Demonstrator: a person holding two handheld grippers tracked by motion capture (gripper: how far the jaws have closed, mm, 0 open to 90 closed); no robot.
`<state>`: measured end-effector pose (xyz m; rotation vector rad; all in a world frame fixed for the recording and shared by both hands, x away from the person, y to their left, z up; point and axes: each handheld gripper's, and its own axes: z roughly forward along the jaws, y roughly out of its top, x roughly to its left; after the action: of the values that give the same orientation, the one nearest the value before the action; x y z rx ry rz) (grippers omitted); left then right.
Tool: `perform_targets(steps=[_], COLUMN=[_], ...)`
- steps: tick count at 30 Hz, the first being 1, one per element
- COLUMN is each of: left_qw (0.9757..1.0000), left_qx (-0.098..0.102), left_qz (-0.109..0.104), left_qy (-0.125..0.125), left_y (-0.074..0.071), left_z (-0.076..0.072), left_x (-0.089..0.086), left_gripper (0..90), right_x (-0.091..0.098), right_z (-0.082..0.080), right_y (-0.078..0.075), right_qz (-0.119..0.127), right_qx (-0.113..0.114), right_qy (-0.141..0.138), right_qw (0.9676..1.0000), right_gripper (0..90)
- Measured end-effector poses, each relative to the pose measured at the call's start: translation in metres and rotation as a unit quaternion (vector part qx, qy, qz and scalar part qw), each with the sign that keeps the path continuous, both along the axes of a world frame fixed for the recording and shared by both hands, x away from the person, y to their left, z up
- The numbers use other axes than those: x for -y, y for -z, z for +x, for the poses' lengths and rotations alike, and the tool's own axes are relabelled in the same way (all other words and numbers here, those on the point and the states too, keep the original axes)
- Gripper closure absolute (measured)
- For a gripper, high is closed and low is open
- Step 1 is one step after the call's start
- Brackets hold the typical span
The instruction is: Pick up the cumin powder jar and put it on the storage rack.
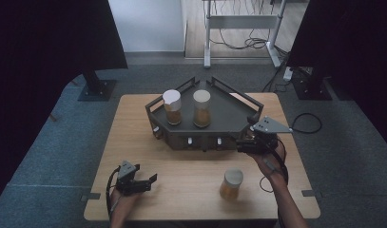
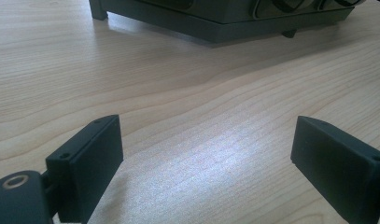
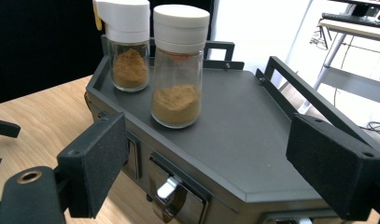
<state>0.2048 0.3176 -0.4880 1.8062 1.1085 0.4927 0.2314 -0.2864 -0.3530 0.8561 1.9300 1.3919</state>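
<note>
Wooden table (image 1: 134,137): left gripper (image 1: 146,182) at the near left edge, jaws apart, nothing between them. Spice jar (image 1: 230,184) stands near right, clear of both. Right gripper (image 1: 243,145) at the tray's (image 1: 229,114) near right corner, jaws apart, empty. Two more jars (image 1: 172,107) (image 1: 201,109) stand on the far tray.

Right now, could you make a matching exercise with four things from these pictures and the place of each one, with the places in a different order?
Things:
1. jar with spout lid
2. jar with round lid
3. third jar
4. left gripper

Places:
A. on the bare table, near the right forearm
B. on the tray, left side
C. low over the table's near left part, jaws open
D. on the tray, right of the other jar

Pairs: 1-B, 2-D, 3-A, 4-C
</note>
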Motion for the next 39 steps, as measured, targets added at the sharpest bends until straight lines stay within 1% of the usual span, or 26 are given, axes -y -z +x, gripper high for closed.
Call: perform_targets(steps=[15,27,39], left_qw=[1.0,1.0,1.0], left_qx=[-0.001,-0.002,-0.002], left_qz=[0.001,0.001,0.002], left_qy=[0.0,0.0,0.0], left_y=[0.0,0.0,-0.001], left_z=[0.0,0.001,0.001], left_x=[0.0,0.0,0.0], left_gripper=[8.5,8.5,8.5], right_x=[0.018,0.028,0.039], right_z=[-0.016,-0.025,-0.036], right_y=[0.007,0.016,0.022], right_qz=[0.006,0.011,0.007], right_qx=[-0.003,-0.012,-0.015], right_qy=[0.012,0.026,0.044], right_qw=[0.9999,0.9995,0.9989], right_gripper=[12.3,12.4,12.6])
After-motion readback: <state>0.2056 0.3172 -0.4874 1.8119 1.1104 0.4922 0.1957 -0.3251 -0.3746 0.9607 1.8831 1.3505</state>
